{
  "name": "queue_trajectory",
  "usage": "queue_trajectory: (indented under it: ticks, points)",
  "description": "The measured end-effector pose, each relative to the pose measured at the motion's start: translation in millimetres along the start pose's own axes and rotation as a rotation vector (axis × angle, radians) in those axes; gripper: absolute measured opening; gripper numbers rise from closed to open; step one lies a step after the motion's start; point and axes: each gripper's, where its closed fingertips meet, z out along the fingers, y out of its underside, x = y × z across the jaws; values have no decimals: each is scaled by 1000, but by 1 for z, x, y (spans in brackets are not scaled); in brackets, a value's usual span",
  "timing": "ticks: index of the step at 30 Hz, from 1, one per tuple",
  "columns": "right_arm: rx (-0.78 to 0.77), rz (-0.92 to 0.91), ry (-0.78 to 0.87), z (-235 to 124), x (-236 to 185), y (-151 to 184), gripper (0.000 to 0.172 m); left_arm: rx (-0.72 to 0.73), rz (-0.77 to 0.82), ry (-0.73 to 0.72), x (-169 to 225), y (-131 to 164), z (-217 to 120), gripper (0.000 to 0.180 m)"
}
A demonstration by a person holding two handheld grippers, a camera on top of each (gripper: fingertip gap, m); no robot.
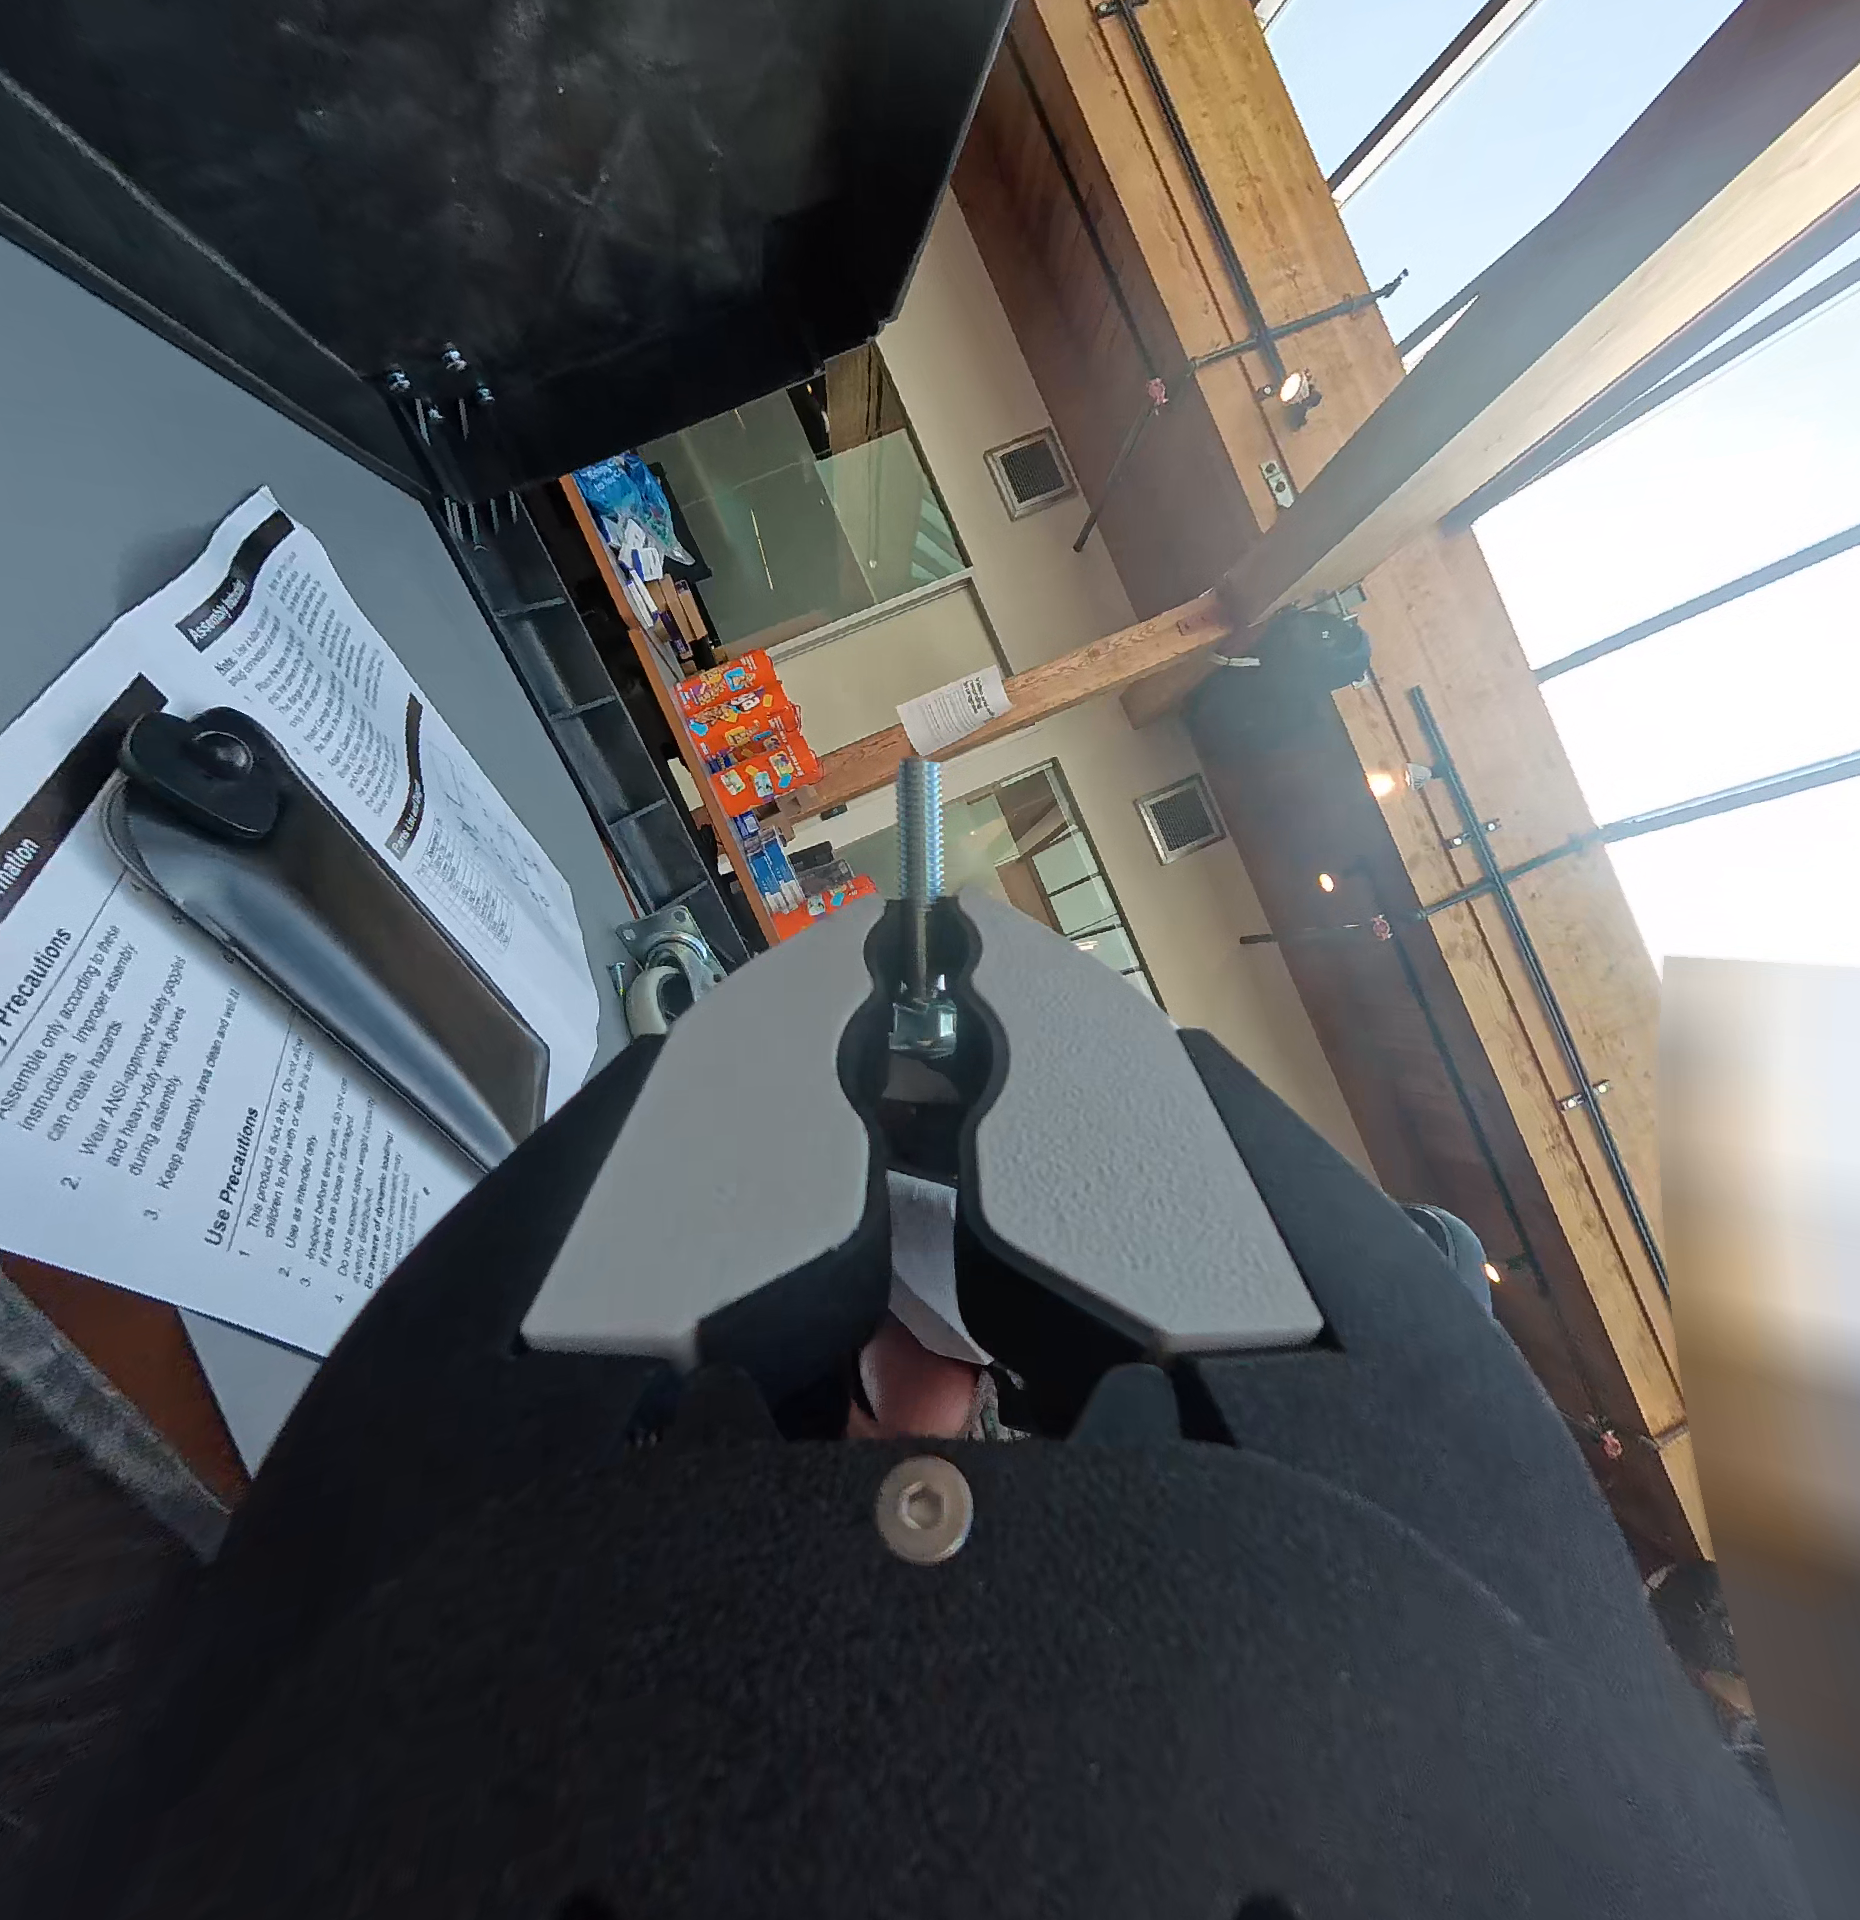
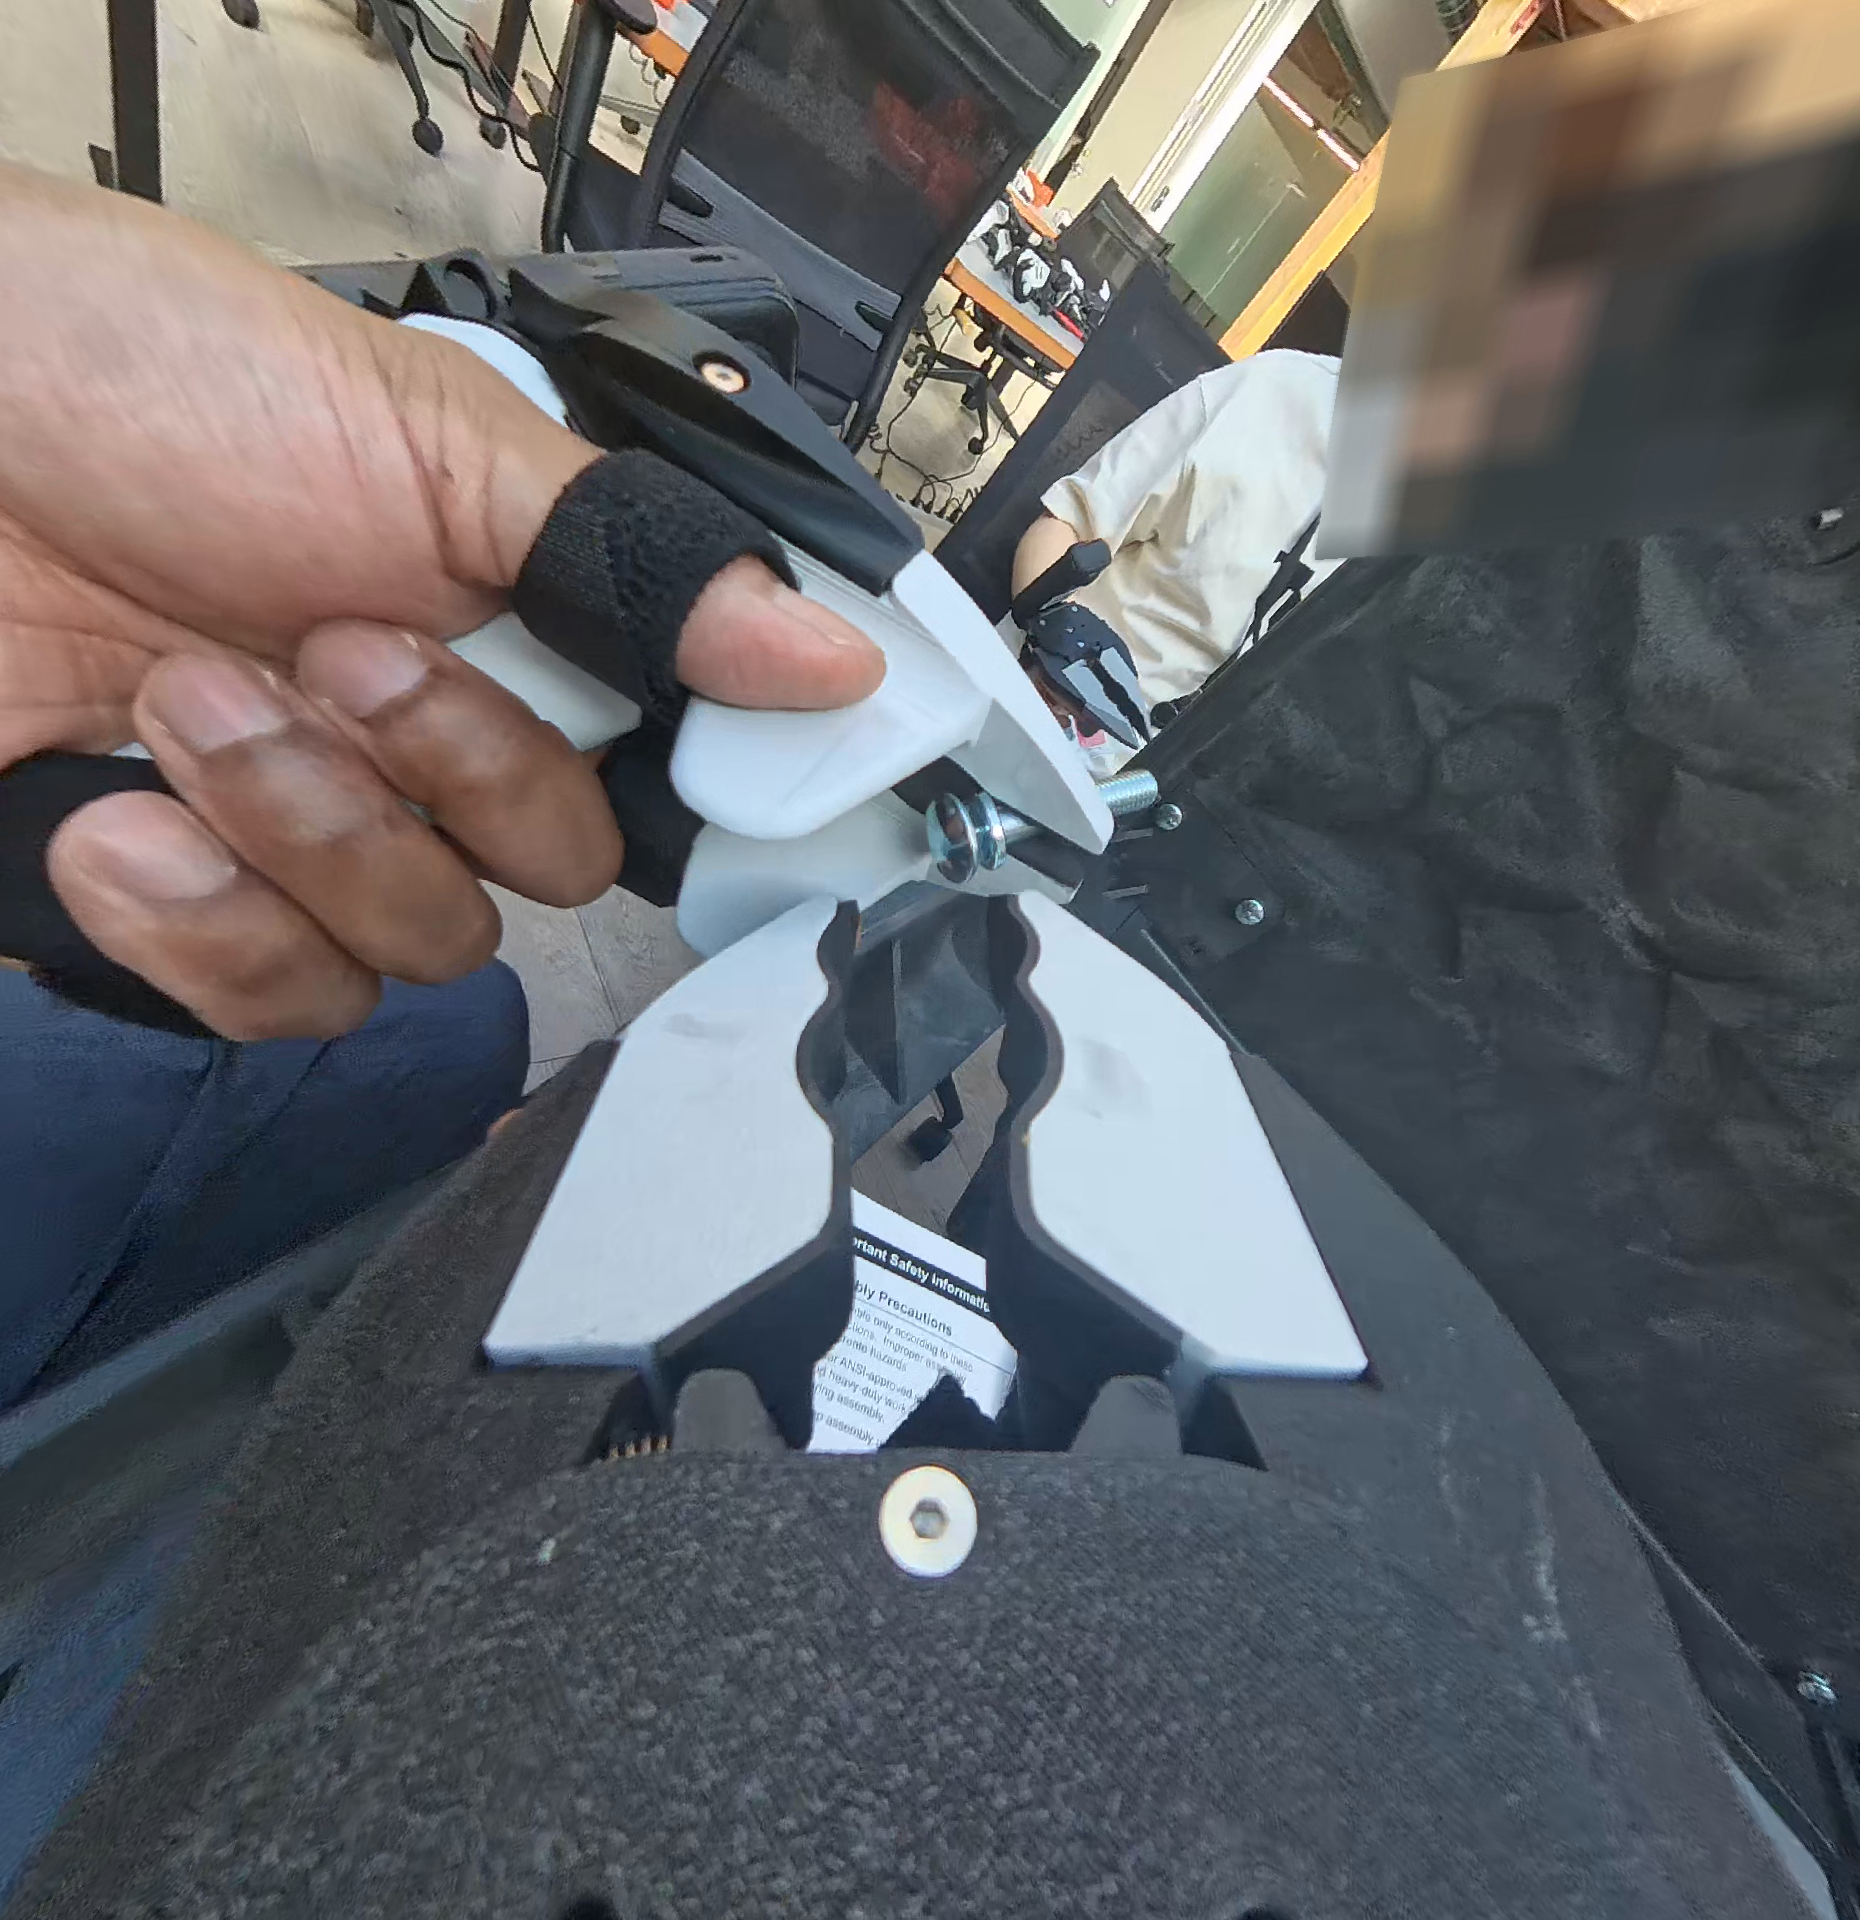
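A silver bolt point(image 1: 921, 831) is clamped between the fingers of the left gripper point(image 1: 921, 914), threads pointing outward past the tips, close to a black panel point(image 2: 1528, 883). The right gripper point(image 2: 921, 935) is seen with its jaws parted and nothing pinched, just under the left one. A printed sheet point(image 1: 178, 987) lies beside what is perhaps a metal handle point(image 1: 313, 935).
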Motion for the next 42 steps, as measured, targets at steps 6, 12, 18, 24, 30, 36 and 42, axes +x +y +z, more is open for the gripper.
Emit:
queue_trajectory:
  ticks: [6,12,18,24,30,36,42]
  points:
    - [-14,24,-3,39,6,2,24,6,1,-33,-20,-29,-8,6]
    - [-73,0,-6,76,12,9,18,14,-11,-72,-45,-56,-13,6]
    - [-89,-1,-59,100,19,23,11,-38,-5,-69,-63,-74,-13,6]
    - [-13,85,-194,120,30,41,10,-111,11,-63,-85,-90,-2,7]
    - [29,145,-330,138,40,56,10,-190,-31,-45,-105,-106,6,7]
    - [-43,153,-309,166,49,73,9,-124,-18,-124,-129,-131,7,6]
    - [-214,431,-271,186,55,88,28,64,-7,-151,-146,-165,10,6]
